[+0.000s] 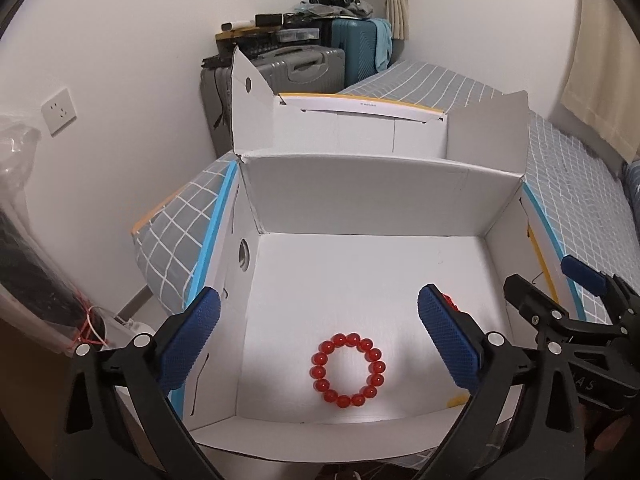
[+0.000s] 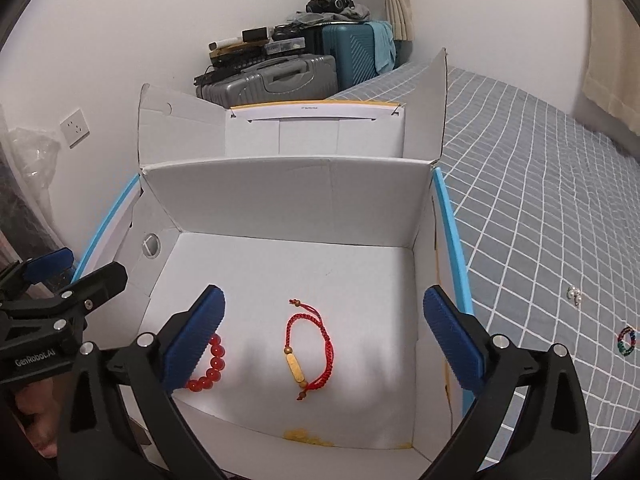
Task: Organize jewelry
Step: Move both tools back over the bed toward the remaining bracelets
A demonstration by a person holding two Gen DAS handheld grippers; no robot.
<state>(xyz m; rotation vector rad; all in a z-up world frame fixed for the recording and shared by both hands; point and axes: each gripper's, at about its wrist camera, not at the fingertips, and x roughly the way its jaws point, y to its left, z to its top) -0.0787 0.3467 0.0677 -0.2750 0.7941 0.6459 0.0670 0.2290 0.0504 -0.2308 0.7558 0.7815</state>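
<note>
An open white cardboard box (image 1: 360,196) (image 2: 288,200) rests on a bed. On its floor lies a red bead bracelet (image 1: 347,370), free of any finger; in the right wrist view it peeks out (image 2: 210,368) behind a blue pad. Beside it lies a red cord bracelet (image 2: 308,350) with a pale wooden bead. My left gripper (image 1: 318,334) hangs open above the bead bracelet. My right gripper (image 2: 324,332) hangs open above the cord bracelet. Each gripper shows at the edge of the other's view.
On the grey checked bedspread (image 2: 540,208) right of the box lie a dark multicoloured bead bracelet (image 2: 626,341) and small pearl pieces (image 2: 575,295). Suitcases (image 2: 276,76) piled with clutter stand against the far wall. A wall socket (image 1: 59,111) is at the left.
</note>
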